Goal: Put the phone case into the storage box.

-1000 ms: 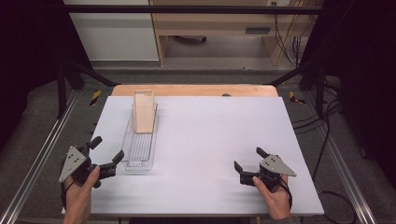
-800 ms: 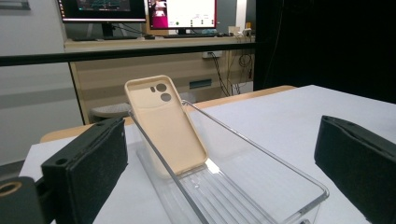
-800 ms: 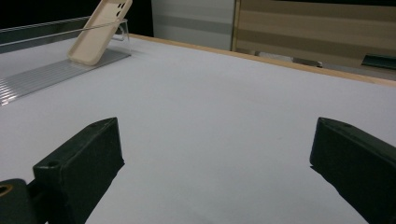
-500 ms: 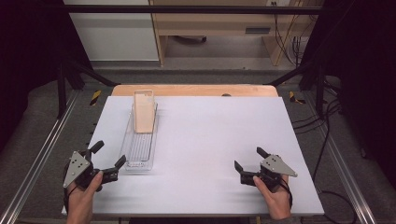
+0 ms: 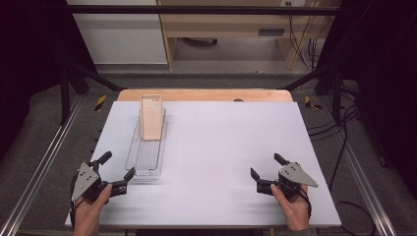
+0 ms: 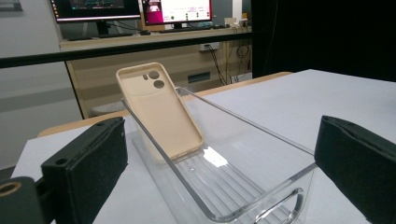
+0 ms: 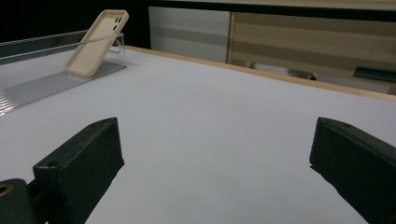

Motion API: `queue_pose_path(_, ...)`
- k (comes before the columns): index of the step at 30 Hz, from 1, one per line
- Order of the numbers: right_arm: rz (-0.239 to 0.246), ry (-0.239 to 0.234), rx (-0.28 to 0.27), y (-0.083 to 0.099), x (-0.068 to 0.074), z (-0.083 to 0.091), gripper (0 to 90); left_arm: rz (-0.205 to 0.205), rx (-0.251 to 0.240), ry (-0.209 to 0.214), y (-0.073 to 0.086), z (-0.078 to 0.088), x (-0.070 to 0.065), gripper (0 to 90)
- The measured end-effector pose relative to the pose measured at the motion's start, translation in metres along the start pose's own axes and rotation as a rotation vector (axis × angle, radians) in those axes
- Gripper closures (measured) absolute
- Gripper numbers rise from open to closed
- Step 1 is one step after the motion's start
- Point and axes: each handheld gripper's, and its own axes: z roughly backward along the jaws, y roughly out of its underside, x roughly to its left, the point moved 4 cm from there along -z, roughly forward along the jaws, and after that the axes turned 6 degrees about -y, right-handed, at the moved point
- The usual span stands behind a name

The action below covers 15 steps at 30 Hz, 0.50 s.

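Observation:
A long clear plastic tray (image 5: pixel 147 158) lies on the left side of the white table (image 5: pixel 221 137), running front to back. A beige phone case (image 5: pixel 152 120) stands tilted inside it, leaning on the far end wall. My left gripper (image 5: pixel 118 164) is open at the near left corner, just short of the tray's near end. In the left gripper view the tray (image 6: pixel 243 123) and case (image 6: pixel 163 112) lie straight ahead between the jaws. My right gripper (image 5: pixel 265 164) is open over bare table at the near right. Its view has the case (image 7: pixel 98 42) far off to the left.
A wooden strip (image 5: pixel 206 95) runs along the table's far edge. Metal rails (image 5: pixel 44 157) flank both sides, with cables (image 5: pixel 344 123) on the floor at right. A cabinet and wooden desk stand beyond the table.
My left gripper has drawn back a little toward the near edge. The right gripper, tray and case have stayed put.

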Motion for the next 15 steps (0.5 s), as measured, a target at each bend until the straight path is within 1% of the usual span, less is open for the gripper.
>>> queue_pose_path(8,0.021,0.014,-0.016,0.0,-0.01,0.004,2.7,0.007,0.009,0.001,0.008,0.001,0.002,2.2)
queue_pose_path(10,0.024,0.019,-0.014,0.001,-0.012,0.004,2.8,0.022,0.008,0.0,0.01,0.002,0.003,2.2)
queue_pose_path(13,0.019,0.035,-0.006,0.003,-0.017,0.004,3.0,0.029,0.009,-0.01,0.011,0.003,0.005,2.2)
queue_pose_path(15,0.009,0.056,0.012,0.006,-0.019,0.005,3.1,0.05,0.001,-0.014,0.012,0.003,0.006,2.2)
